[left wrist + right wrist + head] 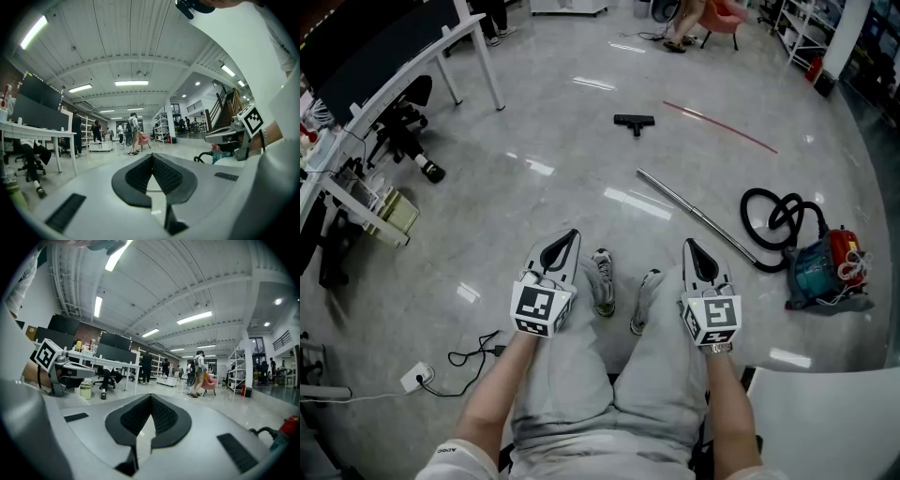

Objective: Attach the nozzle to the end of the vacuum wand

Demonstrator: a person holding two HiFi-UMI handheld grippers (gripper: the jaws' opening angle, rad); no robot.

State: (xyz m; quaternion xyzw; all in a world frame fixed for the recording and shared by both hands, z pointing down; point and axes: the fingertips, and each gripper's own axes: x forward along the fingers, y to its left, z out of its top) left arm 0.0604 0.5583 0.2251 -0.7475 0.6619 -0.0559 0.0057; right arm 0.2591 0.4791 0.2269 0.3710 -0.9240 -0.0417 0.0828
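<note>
1. Chrome vacuum wand (698, 216) lies on the glossy floor (581, 169) ahead of my knees. Its near end seems to meet the black hose (780, 217) of the teal-and-red vacuum cleaner (818, 267). Its far end is bare, so nothing is attached yet.
2. Black nozzle (635, 121) sits farther out, well apart from the wand's far end and, I judge, beyond reach from my seat.
3. My left gripper (570, 235) rests on my left thigh, jaws together with nothing between them. I read that as a parked pose, not a grip.
4. My right gripper (690, 245) lies likewise on the right thigh, pads meeting, empty.
5. Both look out across the room, not at either part, so I judge the first job is going to fetch the nozzle.
</note>
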